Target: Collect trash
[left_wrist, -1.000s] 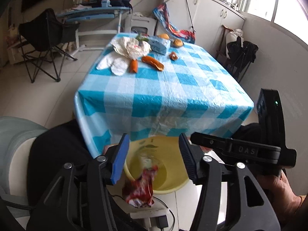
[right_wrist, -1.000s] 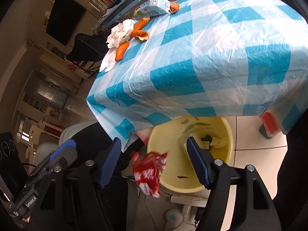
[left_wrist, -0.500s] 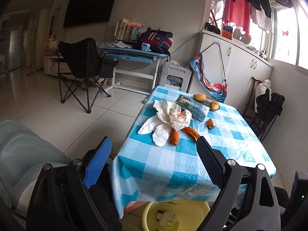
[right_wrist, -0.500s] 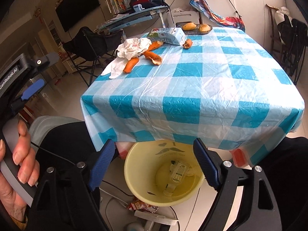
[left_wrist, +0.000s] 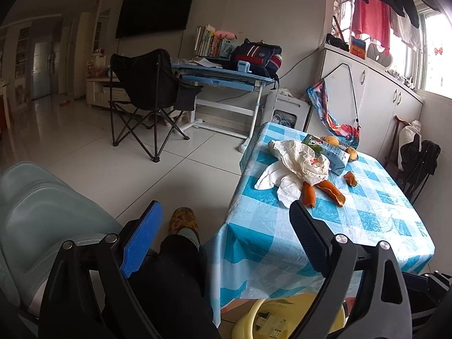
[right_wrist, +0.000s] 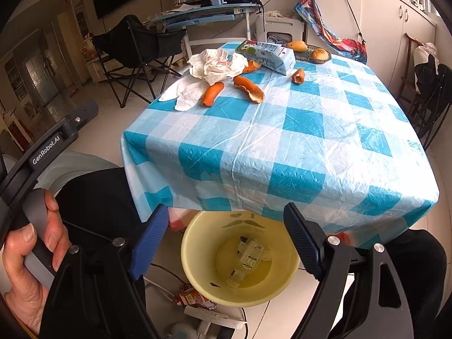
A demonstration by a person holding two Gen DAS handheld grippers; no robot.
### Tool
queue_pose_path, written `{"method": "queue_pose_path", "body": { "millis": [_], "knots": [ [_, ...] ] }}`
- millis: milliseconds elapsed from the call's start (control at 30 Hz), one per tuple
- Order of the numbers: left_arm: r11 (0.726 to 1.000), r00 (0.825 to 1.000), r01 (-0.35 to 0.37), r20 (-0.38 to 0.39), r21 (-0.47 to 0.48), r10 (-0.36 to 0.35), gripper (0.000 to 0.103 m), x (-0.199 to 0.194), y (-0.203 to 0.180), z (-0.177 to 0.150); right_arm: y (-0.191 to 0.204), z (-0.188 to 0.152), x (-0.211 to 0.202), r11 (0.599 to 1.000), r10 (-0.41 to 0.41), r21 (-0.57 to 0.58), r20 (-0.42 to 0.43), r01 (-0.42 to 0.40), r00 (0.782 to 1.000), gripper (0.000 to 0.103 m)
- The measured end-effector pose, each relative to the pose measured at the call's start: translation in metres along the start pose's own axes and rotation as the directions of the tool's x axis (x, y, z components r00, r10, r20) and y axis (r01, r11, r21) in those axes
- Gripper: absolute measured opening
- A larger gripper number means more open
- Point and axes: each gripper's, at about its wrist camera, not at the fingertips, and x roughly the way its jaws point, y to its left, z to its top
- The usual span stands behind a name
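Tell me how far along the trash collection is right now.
Partly done. The yellow bin holds a crushed carton. A red wrapper lies on the floor beside it, outside. Left gripper and right gripper are open, empty. On the table: crumpled paper, orange peels and milk carton.

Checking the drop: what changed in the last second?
The red wrapper, a second ago in mid-air between both open tools, missed the yellow bin and lies on the floor beside it. Both tools rose toward the table. Peels and tissues unchanged.
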Motion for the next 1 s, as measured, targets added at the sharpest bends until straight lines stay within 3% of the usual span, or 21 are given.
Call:
{"method": "queue_pose_path", "body": {
  "millis": [300,667,1000],
  "knots": [
    [1.000,1.000,0.001,-0.015,-0.012,-0.001,0.088,0.005,0.001,-0.004,0.017,0.006,0.013,0.999,0.029,-0.012,-0.023,-0.030,0.999,0.081],
    [1.000,1.000,0.005,-0.029,-0.005,-0.006,0.091,0.007,-0.001,-0.006,0.006,0.003,0.011,0.998,0.029,0.050,-0.023,-0.028,0.999,0.082],
    [1.000,0.999,0.005,-0.040,-0.009,-0.005,0.092,0.009,-0.003,-0.008,0.013,0.002,0.014,0.999,0.038,0.025,-0.036,-0.037,0.999,0.084]
  ]
}}
